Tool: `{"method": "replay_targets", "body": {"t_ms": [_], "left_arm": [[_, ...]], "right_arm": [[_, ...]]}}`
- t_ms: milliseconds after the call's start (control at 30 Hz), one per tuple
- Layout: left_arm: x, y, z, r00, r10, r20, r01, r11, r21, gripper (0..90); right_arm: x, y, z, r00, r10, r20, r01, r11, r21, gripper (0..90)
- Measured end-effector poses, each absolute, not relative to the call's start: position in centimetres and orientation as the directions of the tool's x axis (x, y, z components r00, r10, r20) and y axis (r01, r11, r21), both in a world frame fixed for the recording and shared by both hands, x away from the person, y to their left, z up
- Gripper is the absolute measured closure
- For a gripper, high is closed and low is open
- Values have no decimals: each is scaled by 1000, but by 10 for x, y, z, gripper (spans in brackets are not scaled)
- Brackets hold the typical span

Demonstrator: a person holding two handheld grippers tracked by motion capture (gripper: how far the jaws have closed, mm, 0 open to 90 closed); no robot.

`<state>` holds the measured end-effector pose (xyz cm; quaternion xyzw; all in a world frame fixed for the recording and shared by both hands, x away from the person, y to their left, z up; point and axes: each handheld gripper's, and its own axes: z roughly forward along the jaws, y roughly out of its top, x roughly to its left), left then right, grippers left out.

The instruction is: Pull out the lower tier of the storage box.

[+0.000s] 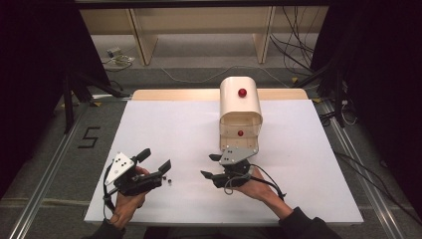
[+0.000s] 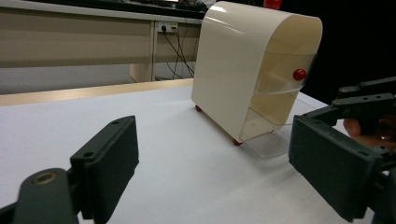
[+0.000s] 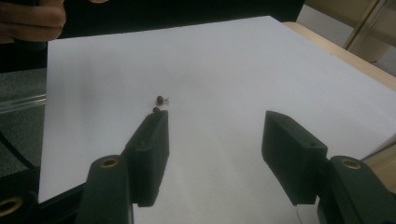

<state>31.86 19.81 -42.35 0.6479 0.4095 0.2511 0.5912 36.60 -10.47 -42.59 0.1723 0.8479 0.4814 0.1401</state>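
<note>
1. Right tongs (image 1: pixel 210 166), lower centre of the high view: jaws apart, nothing between them, aimed toward frame left; seen likewise in the right gripper view (image 3: pixel 217 121).
2. Left tongs (image 1: pixel 155 160), lower left of the high view: jaws apart and empty, directed at the cream box (image 2: pixel 233 70) in the left gripper view.
3. Two small dark beads (image 1: pixel 169 180), lying loose on the white table (image 1: pixel 298 164) just right of the left tongs; in the right gripper view (image 3: pixel 160 99), just beyond the left-hand jaw, apart from it.
4. Cream box (image 1: pixel 240 99), upper centre, upright, with red knob (image 1: pixel 242 92) on top and second red knob (image 2: pixel 300 73) on the clear front flap; interior apparently empty.
5. Progress, as judged: early stage. Beads not yet grasped, nothing placed in the box; picking up and stowing probably left to do.
6. Writing: figure "5" (image 1: pixel 88 137) marked on the floor, left of the table. No brand or label legible on box or tongs.
</note>
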Motion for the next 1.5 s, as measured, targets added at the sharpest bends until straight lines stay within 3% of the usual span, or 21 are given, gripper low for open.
{"method": "replay_targets", "body": {"t_ms": [667,1500], "left_arm": [[320,200,-423,523,834,-176,236,56,970,154],[321,204,-423,502,844,-188,235,76,969,154]], "right_arm": [[371,-65,-444,-946,322,-38,144,522,841,388],[376,-39,-455,-964,265,-23,134,557,820,351]]}}
